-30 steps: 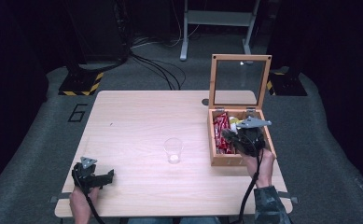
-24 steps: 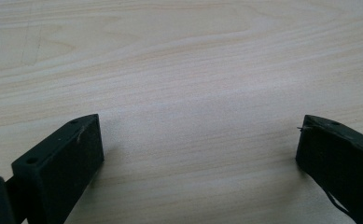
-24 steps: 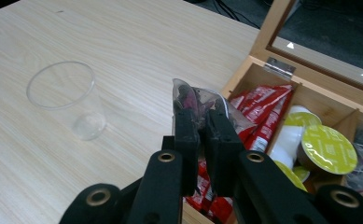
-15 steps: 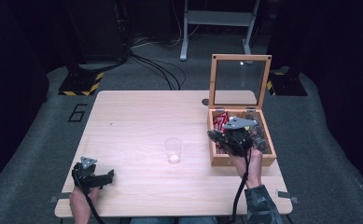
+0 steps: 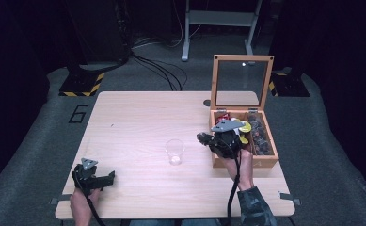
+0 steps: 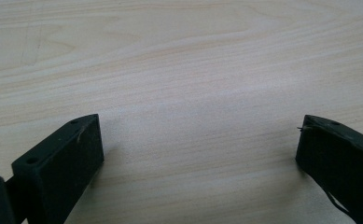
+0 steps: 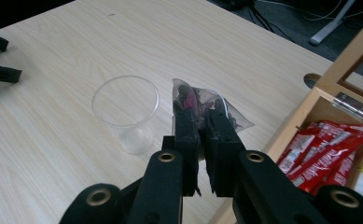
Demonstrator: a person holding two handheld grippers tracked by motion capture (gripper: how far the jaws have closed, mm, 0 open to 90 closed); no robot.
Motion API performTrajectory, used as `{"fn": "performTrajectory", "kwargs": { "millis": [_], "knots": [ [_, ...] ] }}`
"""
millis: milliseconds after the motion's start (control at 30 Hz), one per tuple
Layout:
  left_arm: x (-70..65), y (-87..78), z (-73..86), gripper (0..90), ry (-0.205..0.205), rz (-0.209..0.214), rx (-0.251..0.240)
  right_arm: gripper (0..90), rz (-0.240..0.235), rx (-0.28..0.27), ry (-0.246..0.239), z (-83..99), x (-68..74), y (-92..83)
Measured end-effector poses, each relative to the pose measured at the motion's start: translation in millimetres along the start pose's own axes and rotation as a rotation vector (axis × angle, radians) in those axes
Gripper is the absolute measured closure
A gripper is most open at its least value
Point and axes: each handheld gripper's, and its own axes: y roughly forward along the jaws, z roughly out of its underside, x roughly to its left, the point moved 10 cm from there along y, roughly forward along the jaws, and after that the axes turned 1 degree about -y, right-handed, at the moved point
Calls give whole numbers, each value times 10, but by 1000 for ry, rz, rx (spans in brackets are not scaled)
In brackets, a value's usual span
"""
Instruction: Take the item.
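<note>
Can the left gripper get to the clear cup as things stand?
Probably yes. The left gripper sits open and empty on the table, with bare wood between it and the plastic cup; the right gripper, holding a sachet, approaches from the other side.

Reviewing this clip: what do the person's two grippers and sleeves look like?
Both the left gripper and the right gripper are black, each with two blocky black jaws, a grey three-cornered plate on top and a black cable trailing back along the forearm. The right forearm wears a dark camouflage-patterned sleeve.
</note>
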Motion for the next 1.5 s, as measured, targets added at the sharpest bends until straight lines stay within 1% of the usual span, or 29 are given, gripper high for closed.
{"fn": "performTrajectory", "kwargs": {
  "millis": [33,133,167,233,267,300,333,400,500,533,567,633,733,800,867,1067,1133,1200,1267,1300,1367,1400,1433,1500],
  "knots": [
    [1,0,1,5,0,0,1,842,-10,-5,-12,-23,32,31],
    [1,0,0,5,0,0,0,842,-18,-5,-6,-42,71,53],
    [1,0,0,5,0,0,1,842,-31,-16,-18,-70,100,91],
    [1,0,0,5,0,0,1,842,-37,-14,-17,-76,122,107],
    [0,0,0,5,0,0,0,842,-45,-10,-26,-89,159,139],
    [0,0,0,5,0,0,0,842,-45,-10,-26,-89,159,139],
    [1,0,0,5,0,0,1,842,-56,-5,-21,-100,203,165],
    [1,0,0,5,0,0,1,842,-63,-8,-24,-118,230,200],
    [1,0,1,5,0,0,1,842,-75,-8,-38,-136,267,244],
    [1,0,1,5,0,0,1,842,-75,-8,-38,-136,267,244],
    [1,0,0,5,0,0,1,842,-82,-9,-32,-148,302,276],
    [2,0,0,5,1,-1,1,842,-91,-5,-35,-152,332,305],
    [2,0,0,5,0,-1,1,842,-99,2,-40,-153,350,333],
    [3,3,-3,5,0,-3,-4,842,-107,0,-35,-165,374,384],
    [2,0,0,5,1,0,1,842,-116,4,-45,-166,390,413],
    [1,-1,0,5,1,1,2,842,-124,19,-41,-155,442,491],
    [2,0,0,6,1,0,1,842,-132,24,-47,-146,456,542],
    [0,0,0,5,0,1,0,842,-139,31,-40,-137,483,577],
    [0,0,0,6,1,1,0,842,-142,36,-45,-129,493,593],
    [0,-1,0,6,1,1,1,842,-148,40,-55,-126,516,627],
    [0,0,0,5,1,1,1,842,-151,46,-43,-119,543,663],
    [1,-1,1,5,2,1,2,842,-155,49,-46,-115,549,680],
    [8,-7,8,6,13,2,10,842,-156,53,-50,-107,550,702],
    [7,-7,8,6,13,2,10,842,-162,63,-49,-90,553,746]
  ]
}}
